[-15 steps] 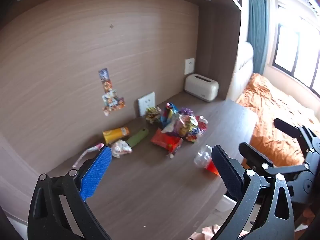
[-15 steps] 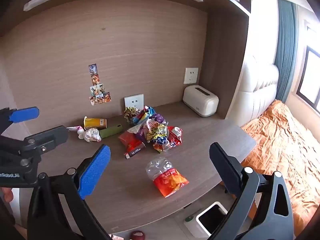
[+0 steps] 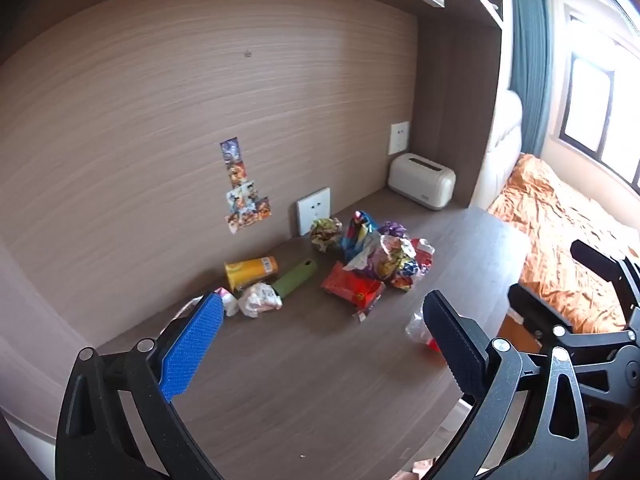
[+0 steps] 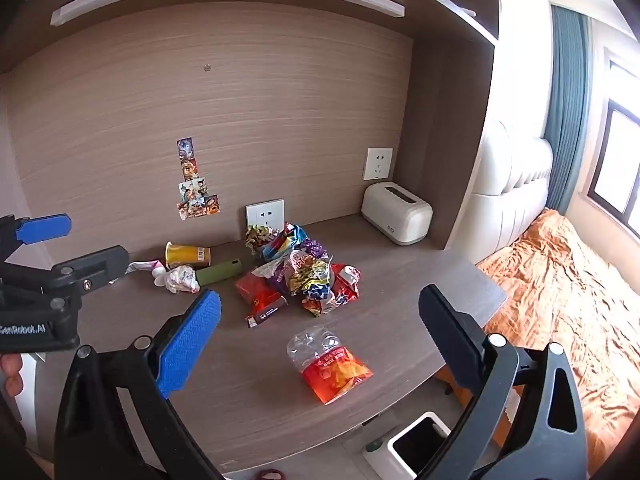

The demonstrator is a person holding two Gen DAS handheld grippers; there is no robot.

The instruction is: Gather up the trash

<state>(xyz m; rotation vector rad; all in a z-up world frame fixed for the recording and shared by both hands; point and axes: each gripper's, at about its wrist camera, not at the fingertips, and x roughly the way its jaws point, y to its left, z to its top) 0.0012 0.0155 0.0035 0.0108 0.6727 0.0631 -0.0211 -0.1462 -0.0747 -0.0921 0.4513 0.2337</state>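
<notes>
A heap of crumpled snack wrappers [image 4: 308, 272] lies mid-desk, with a red packet [image 4: 260, 298] at its front. A clear bag with red print [image 4: 332, 364] lies alone nearer the desk's front edge. Left of the heap are a yellow cup [image 4: 186, 255] on its side, a green tube [image 4: 220, 272] and a crumpled white paper [image 4: 182, 278]. My right gripper [image 4: 320, 340] hovers open above the clear bag, holding nothing. My left gripper [image 3: 320, 340] is open and empty above the desk, before the wrapper heap [image 3: 376, 256]. Its right finger partly hides the clear bag [image 3: 418, 326].
A white toaster [image 4: 396, 212] stands at the back right by the cabinet wall. A white bin with a dark opening [image 4: 416, 440] sits on the floor under the desk's front edge. A bed with an orange cover [image 4: 560, 300] lies to the right. Sockets and stickers are on the back panel.
Hardly anything differs: the left wrist view has drifted a little, the trash lies where it was, and both pairs of jaws stay wide apart.
</notes>
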